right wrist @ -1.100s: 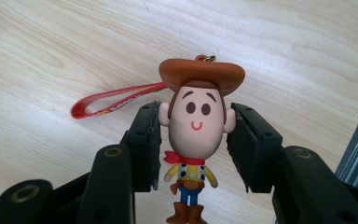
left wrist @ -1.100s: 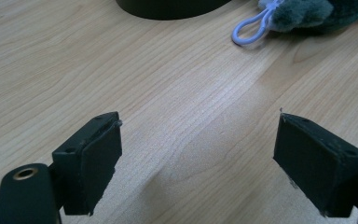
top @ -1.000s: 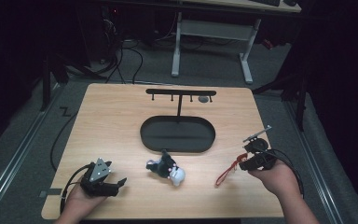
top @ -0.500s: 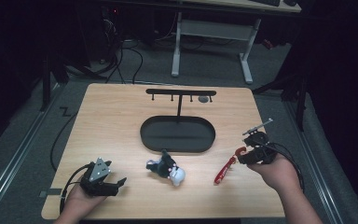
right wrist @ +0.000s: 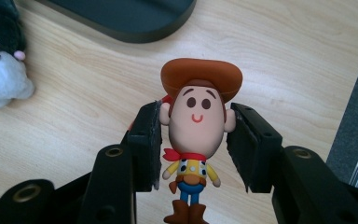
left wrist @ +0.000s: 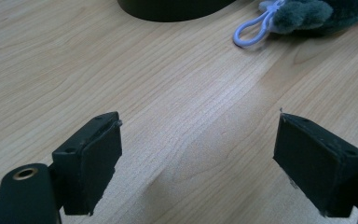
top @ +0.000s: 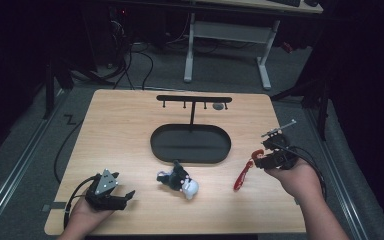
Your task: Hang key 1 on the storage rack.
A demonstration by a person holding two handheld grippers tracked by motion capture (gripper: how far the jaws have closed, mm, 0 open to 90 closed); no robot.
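Plastic cowboy figure [right wrist: 196,140] between right claw [right wrist: 193,144] jaws

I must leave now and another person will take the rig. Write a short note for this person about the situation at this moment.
Right gripper: jaws closed on the head of the cowboy figure, which is lifted over the right side of the table; its red strap hangs down.
Left gripper: open, nothing in it, low over the table's front left part.
Plush toy: lies in front of the black hanger stand, untouched.
Done: figure picked up.
Left, probably: hang the figure on a stand peg, then the plush.
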